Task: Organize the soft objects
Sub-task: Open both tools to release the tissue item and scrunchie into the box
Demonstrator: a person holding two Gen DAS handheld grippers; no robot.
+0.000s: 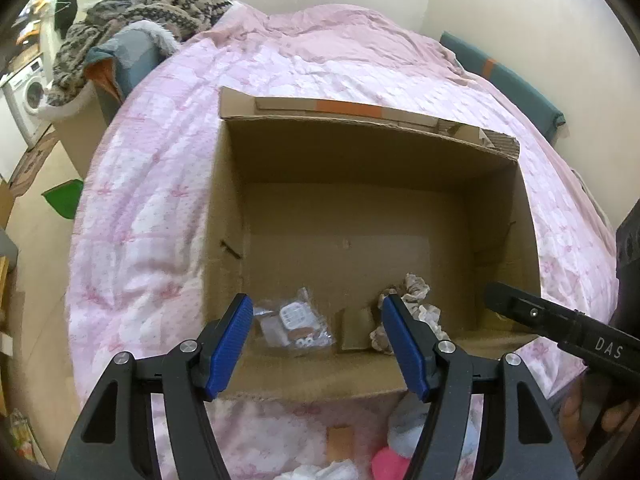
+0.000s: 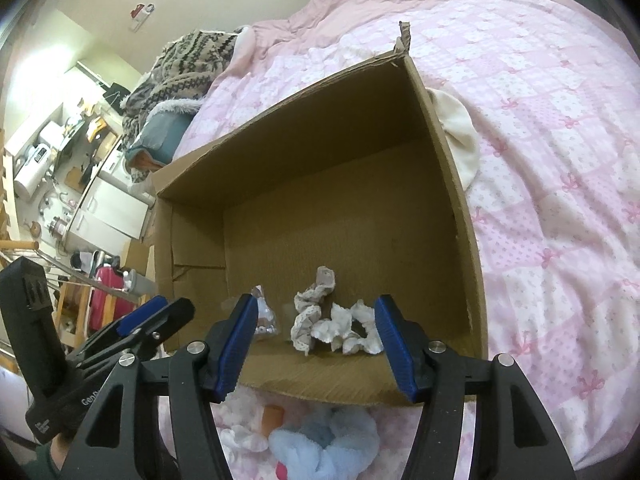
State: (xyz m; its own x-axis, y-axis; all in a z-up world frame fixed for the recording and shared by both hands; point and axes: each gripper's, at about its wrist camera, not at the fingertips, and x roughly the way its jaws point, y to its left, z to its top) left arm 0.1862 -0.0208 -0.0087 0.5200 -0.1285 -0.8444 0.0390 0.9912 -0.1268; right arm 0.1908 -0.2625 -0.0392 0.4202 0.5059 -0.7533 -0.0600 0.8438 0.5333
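Observation:
An open cardboard box (image 1: 224, 216) (image 2: 460, 184) sits on a pink quilted bed. Inside near its front wall lie crumpled white lace scrunchies (image 1: 416, 292) (image 2: 320, 316) and a clear plastic packet (image 1: 296, 324) (image 2: 264, 320). My left gripper (image 1: 318, 344) is open and empty above the box's front edge. My right gripper (image 2: 316, 344) is open and empty, also above the front edge; it shows at the right of the left wrist view (image 1: 560, 328). A light blue fluffy item (image 2: 332, 444) (image 1: 408, 432), a pink item (image 1: 386, 464) and white fabric (image 2: 240, 436) lie on the bed in front of the box.
A cream soft item (image 2: 456, 128) lies on the quilt (image 2: 560, 160) right of the box. A patterned knit blanket (image 1: 152, 4) is piled at the bed's far left. A washing machine (image 1: 24, 96) and cluttered shelves (image 2: 60, 152) stand beyond the bed.

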